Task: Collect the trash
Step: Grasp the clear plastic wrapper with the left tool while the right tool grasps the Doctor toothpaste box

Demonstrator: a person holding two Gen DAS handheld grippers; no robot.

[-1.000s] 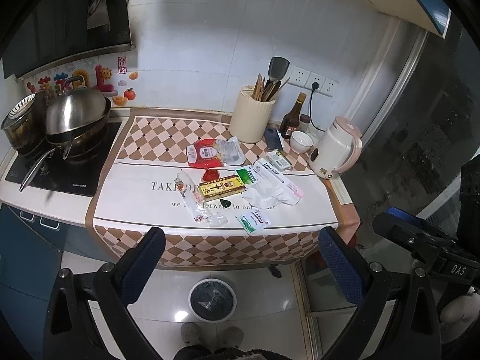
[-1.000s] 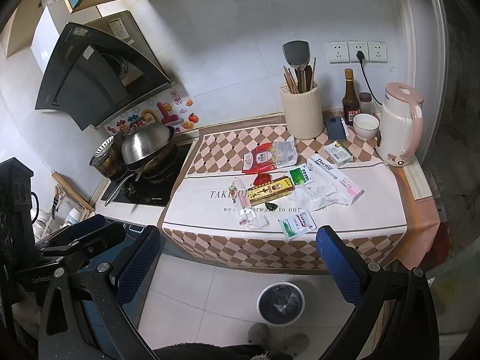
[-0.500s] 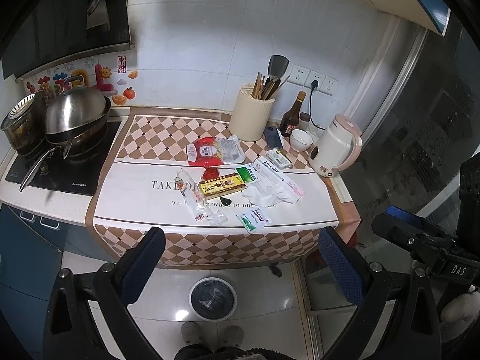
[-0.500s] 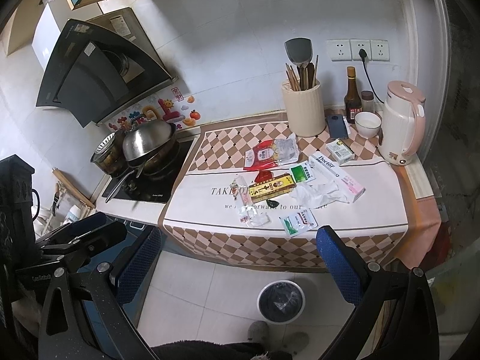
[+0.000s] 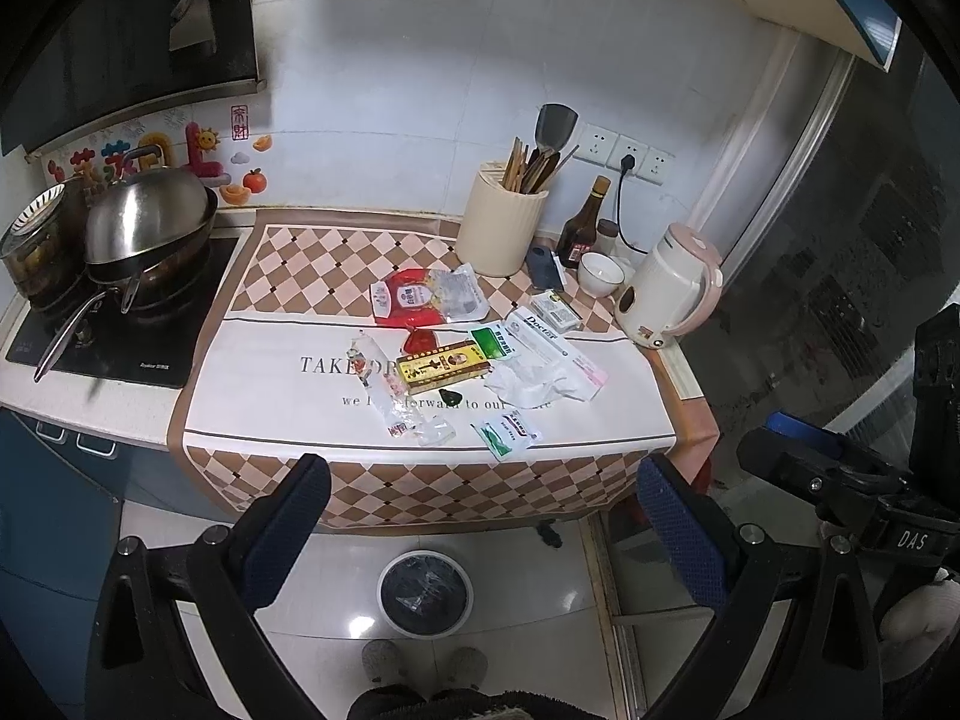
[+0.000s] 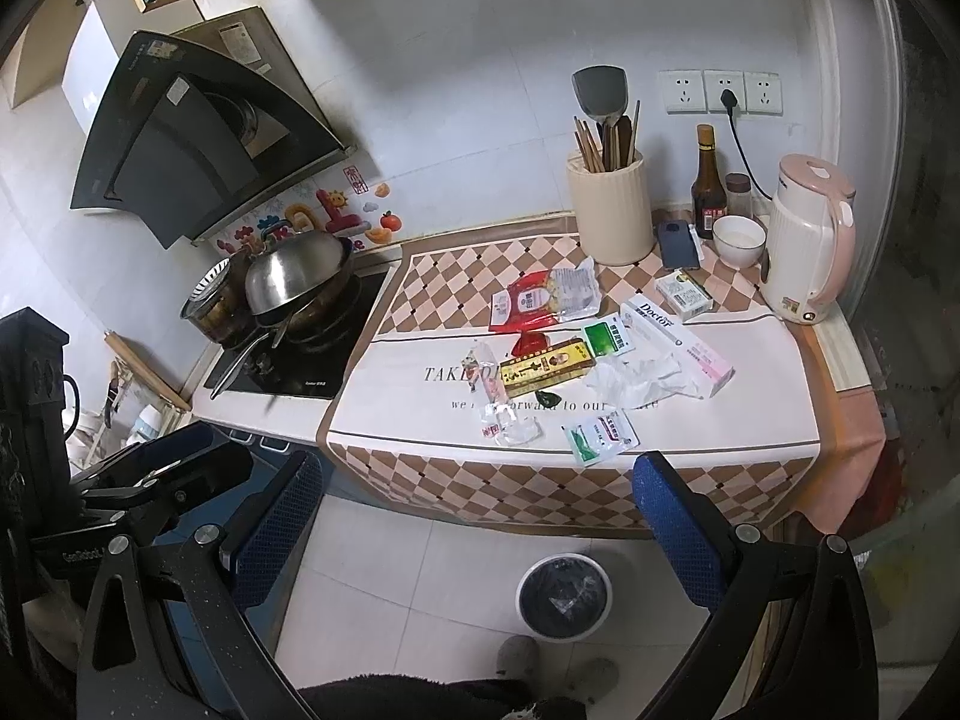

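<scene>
Litter lies on the checked counter mat (image 5: 336, 258): a red snack bag (image 5: 414, 303), a yellow box (image 5: 441, 367), a green-and-white sachet (image 5: 507, 432), a crumpled white tissue (image 5: 528, 384), clear wrappers (image 5: 390, 390) and a long white toothpaste box (image 5: 555, 345). A round bin (image 5: 423, 594) with a dark liner stands on the floor below the counter's front edge. My left gripper (image 5: 483, 531) hangs open above the floor, short of the counter, with nothing in it. My right gripper (image 6: 477, 525) is likewise open and holds nothing, with the bin (image 6: 564, 594) below it.
A hob with a steel wok (image 5: 150, 222) is at the left. At the back right stand a cream utensil holder (image 5: 501, 228), a dark bottle (image 5: 585, 222), a white bowl (image 5: 600, 273) and a pink-and-white kettle (image 5: 672, 288). A person's shoes (image 5: 420, 660) show by the bin.
Both views have barely shifted. The litter lies where it was and both grippers stay open.
</scene>
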